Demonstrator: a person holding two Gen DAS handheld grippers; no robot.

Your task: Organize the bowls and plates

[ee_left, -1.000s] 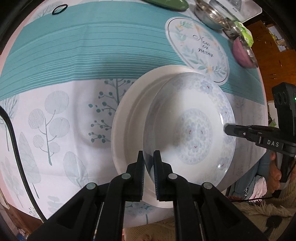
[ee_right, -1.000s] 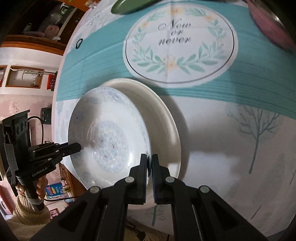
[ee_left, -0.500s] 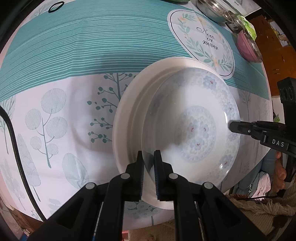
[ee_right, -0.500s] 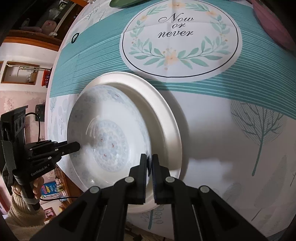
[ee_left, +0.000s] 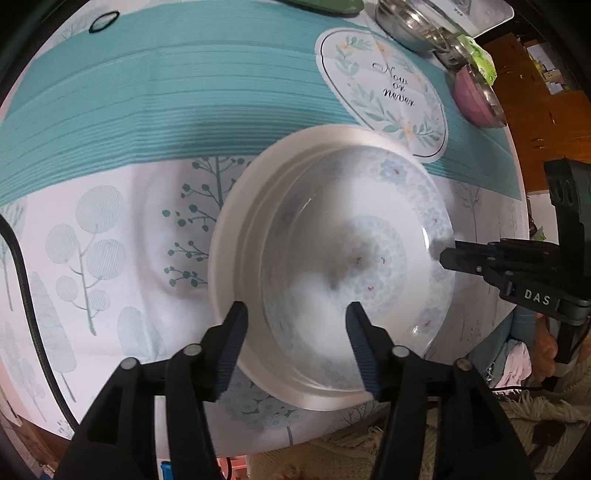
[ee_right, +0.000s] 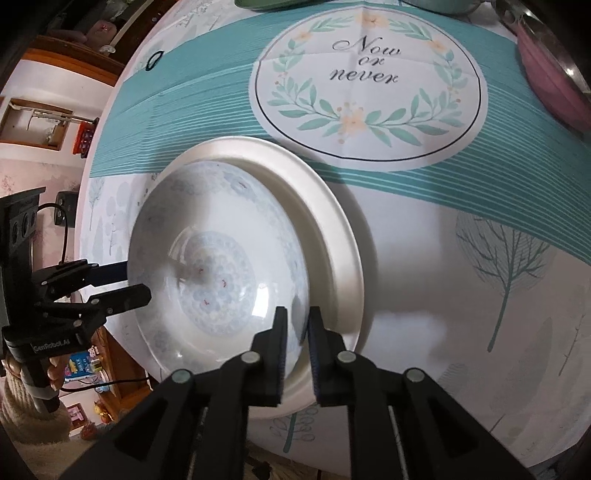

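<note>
A blue-patterned plate (ee_left: 369,240) (ee_right: 207,280) lies inside a larger plain white plate (ee_left: 236,240) (ee_right: 332,229) on the tablecloth near the table's front edge. My left gripper (ee_left: 295,310) (ee_right: 127,282) hangs over the patterned plate's near rim. Its jaws are opening and stand wide apart, pressing on nothing. My right gripper (ee_right: 297,314) (ee_left: 447,258) is at the opposite rim. Its jaws are opening too: a narrow gap shows, with the patterned plate's rim in it, and the pads look clear of it.
A pink bowl (ee_left: 476,96) (ee_right: 546,74) and a steel bowl (ee_left: 406,18) stand at the far right. A green plate (ee_left: 325,5) lies at the far edge, a black hair tie (ee_left: 103,22) far left. A black cable (ee_left: 22,280) runs along the left table edge.
My left jaws, shut on the patterned plate's rim before, have sprung wide apart. The right jaws have parted slightly. The patterned plate now rests in the white plate.
</note>
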